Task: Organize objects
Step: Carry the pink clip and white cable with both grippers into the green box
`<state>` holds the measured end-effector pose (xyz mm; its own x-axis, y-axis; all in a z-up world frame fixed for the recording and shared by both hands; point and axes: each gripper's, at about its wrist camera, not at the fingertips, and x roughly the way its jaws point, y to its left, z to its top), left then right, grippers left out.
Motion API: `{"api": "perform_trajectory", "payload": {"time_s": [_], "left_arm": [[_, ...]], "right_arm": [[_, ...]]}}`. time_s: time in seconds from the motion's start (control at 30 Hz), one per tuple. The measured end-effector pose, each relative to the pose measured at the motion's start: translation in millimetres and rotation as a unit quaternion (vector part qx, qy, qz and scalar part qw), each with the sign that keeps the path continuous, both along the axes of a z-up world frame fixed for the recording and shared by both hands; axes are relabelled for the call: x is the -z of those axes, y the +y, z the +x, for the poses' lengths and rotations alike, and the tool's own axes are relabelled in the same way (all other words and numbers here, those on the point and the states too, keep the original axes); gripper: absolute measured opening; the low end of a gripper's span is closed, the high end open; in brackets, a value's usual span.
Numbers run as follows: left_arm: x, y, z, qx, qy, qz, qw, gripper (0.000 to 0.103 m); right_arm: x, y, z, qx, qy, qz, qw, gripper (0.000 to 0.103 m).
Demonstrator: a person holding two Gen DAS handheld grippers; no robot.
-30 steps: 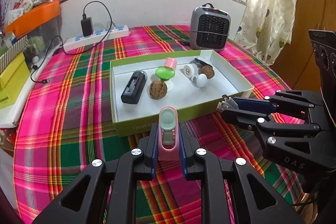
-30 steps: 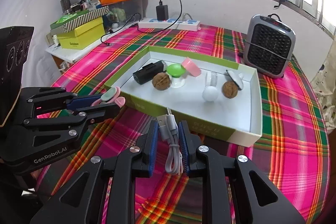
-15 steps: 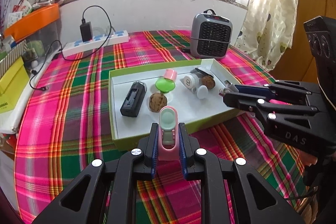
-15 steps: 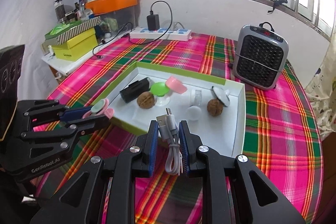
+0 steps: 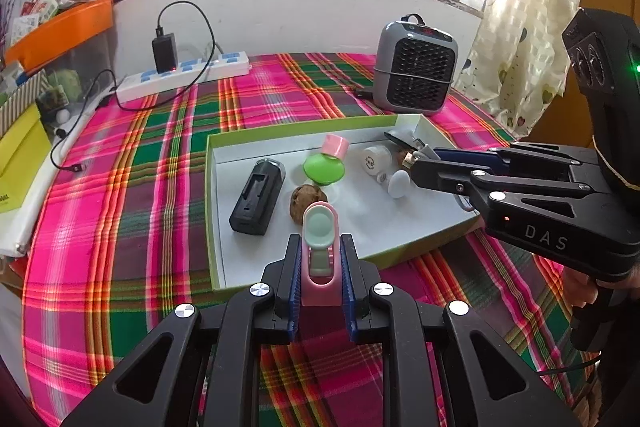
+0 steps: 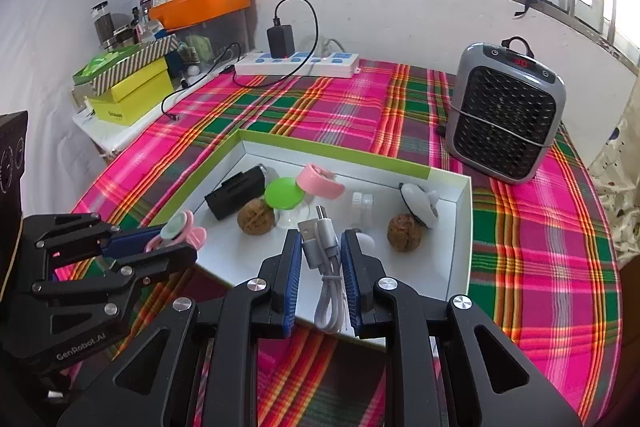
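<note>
My left gripper (image 5: 320, 259) is shut on a pink clip-like gadget with a mint-green pad (image 5: 319, 251), held over the near rim of the green-edged white box (image 5: 300, 129). My right gripper (image 6: 320, 259) is shut on a coiled white USB cable (image 6: 324, 255), hanging above the box's near right part. Inside the box lie a black charger (image 5: 258, 197), a walnut (image 5: 306, 201), a green suction cup (image 5: 323, 167), a pink ring (image 5: 335, 146), white round pieces (image 5: 398, 183) and a second walnut (image 6: 404, 231). Each gripper shows in the other's view: left gripper (image 6: 176, 239), right gripper (image 5: 416, 161).
A plaid cloth (image 5: 120, 207) covers the round table. A grey heater (image 5: 416, 73) stands behind the box, and a power strip with a plugged charger (image 5: 184, 75) lies at the back. Yellow and orange boxes (image 6: 128, 91) crowd a side shelf on the left. A hand (image 5: 580, 291) holds the right gripper.
My right gripper has moved forward with the cable, from in front of the box's near rim to over its inside. My left gripper has moved slightly forward with the pink gadget.
</note>
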<state>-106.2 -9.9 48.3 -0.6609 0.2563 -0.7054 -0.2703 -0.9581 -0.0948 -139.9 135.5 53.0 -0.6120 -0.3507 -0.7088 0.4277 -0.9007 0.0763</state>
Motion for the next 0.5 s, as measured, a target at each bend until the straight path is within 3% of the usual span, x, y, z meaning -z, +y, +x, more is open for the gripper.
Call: {"api": "perform_trajectory", "payload": {"time_s": [0.5], "left_arm": [[6, 6, -13, 0.001, -0.010, 0.004, 0.9999, 0.015]], "right_arm": [[3, -6, -25, 0.001, -0.014, -0.004, 1.000, 0.021]]}}
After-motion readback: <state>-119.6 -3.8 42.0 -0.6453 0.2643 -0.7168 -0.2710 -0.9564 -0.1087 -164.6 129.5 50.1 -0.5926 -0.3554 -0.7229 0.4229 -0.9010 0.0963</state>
